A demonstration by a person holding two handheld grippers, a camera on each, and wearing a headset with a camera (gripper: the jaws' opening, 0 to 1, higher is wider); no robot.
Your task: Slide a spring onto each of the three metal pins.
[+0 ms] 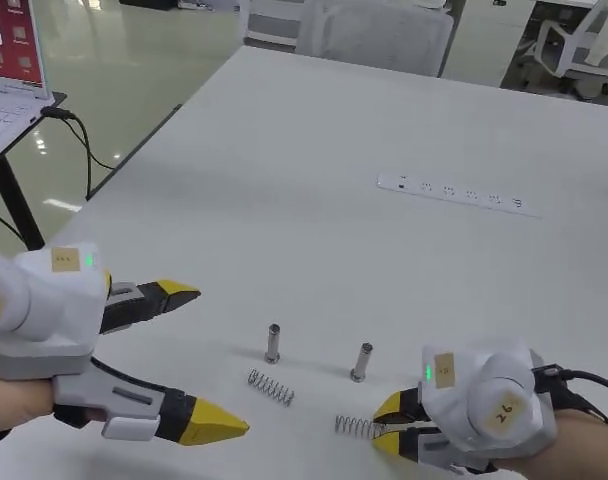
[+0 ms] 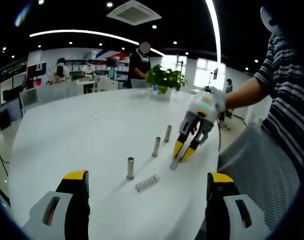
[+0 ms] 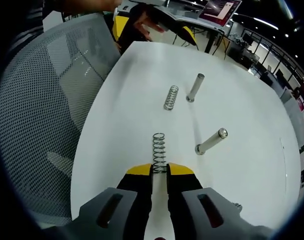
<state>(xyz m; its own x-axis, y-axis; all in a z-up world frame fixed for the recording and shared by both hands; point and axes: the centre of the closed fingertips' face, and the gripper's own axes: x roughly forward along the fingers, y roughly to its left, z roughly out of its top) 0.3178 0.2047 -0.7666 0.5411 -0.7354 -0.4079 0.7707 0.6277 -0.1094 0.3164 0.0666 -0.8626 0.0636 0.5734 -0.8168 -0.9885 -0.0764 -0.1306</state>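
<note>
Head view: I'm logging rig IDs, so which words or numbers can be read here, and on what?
"26": sticker on the right gripper.
Second sticker on the same gripper: too small to read.
Sticker on the left gripper: too small to read.
Laptop screen: blurred.
Power strip markings: too small to read.
</note>
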